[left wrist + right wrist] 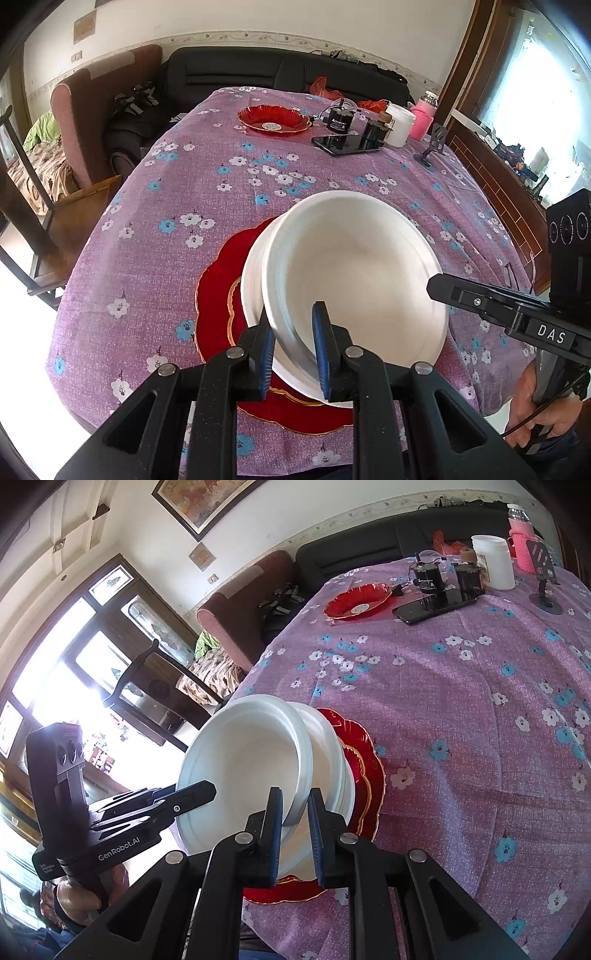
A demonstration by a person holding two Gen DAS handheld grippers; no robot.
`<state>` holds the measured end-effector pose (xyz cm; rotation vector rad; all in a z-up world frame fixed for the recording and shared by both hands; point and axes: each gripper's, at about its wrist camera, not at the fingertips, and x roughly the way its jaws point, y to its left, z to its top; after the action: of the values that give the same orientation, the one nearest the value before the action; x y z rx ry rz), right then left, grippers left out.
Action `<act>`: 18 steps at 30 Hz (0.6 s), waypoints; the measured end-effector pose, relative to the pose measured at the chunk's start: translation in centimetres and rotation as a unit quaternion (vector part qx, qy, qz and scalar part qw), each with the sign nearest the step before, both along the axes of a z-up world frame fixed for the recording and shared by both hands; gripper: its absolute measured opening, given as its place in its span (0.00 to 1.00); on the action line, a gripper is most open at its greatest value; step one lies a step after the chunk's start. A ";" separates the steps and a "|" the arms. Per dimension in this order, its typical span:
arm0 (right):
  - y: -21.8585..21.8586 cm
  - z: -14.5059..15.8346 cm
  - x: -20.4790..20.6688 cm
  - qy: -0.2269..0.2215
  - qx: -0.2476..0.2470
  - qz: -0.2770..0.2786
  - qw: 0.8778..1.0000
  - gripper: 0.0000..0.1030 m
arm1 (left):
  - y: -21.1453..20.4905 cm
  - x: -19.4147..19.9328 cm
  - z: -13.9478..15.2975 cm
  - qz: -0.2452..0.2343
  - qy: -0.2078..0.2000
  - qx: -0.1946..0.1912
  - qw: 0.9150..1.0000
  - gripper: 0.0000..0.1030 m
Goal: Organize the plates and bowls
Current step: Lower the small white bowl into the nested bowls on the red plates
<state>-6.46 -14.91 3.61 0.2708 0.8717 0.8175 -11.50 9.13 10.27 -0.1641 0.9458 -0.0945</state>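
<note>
Seen L to R in the left wrist view: red plate (pixel 218 295) lies flat on the surface (pixel 155 229) at about 7 o'clock of centre, w/ a white bowl (pixel 253 291) resting on it. A 2nd bowl (pixel 354 273) is tilted steeply above the first, its rim pinched at 6 o'clock by the left claw (pixel 293 350), blue pads narrow on either side of the rim wall. At 3 o'clock the right claw (pixel 439 284) is seen reaching the same bowl's far edge.

In the right wrist view the left claw (pixel 207 790) comes in at 9 o'clock, touching the bowl (pixel 243 764) rim. The right claw (pixel 295 834) is narrowed on the rim at 6 o'clock, so the bowl is held by both. The lower bowl (pixel 332 760) and red plate (pixel 364 768) sit just beyond, toward 3 o'clock. A 2nd red plate (pixel 358 602) is left well apart at 12 o'clock, near a phone (pixel 432 607) and a white jar (pixel 493 559).

Step judged in hand: nesting the tilted bowl into the one below; stack approx. half done. Next move calls for the bowl to be levelled, centred over the lower bowl, lowered till seated, then both claws opened. Risk: thin rim may slip if the 2 grips aren't eased together. Far plate is probably still to be fetched.
</note>
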 end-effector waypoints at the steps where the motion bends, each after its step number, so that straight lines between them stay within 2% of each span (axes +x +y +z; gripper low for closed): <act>1: 0.0 0.0 -0.1 -0.001 0.000 -0.001 1.000 0.15 | 0.0 0.0 0.0 0.000 0.000 0.000 1.000 0.19; 9: -0.1 0.3 -0.3 -0.003 0.002 -0.003 1.000 0.17 | 0.0 0.0 0.0 -0.001 -0.002 0.000 1.000 0.21; 16: -0.5 0.6 -0.5 -0.007 0.008 -0.006 1.000 0.18 | 0.2 -0.3 0.5 0.007 -0.013 -0.002 1.000 0.38; 18: -0.7 0.8 -0.6 -0.008 0.012 -0.007 1.000 0.18 | 0.3 -0.5 0.8 0.008 -0.016 -0.006 1.000 0.38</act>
<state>-7.01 -15.62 4.43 0.2907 0.8445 0.8161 -11.96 9.47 11.05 -0.1801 0.9129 -0.0881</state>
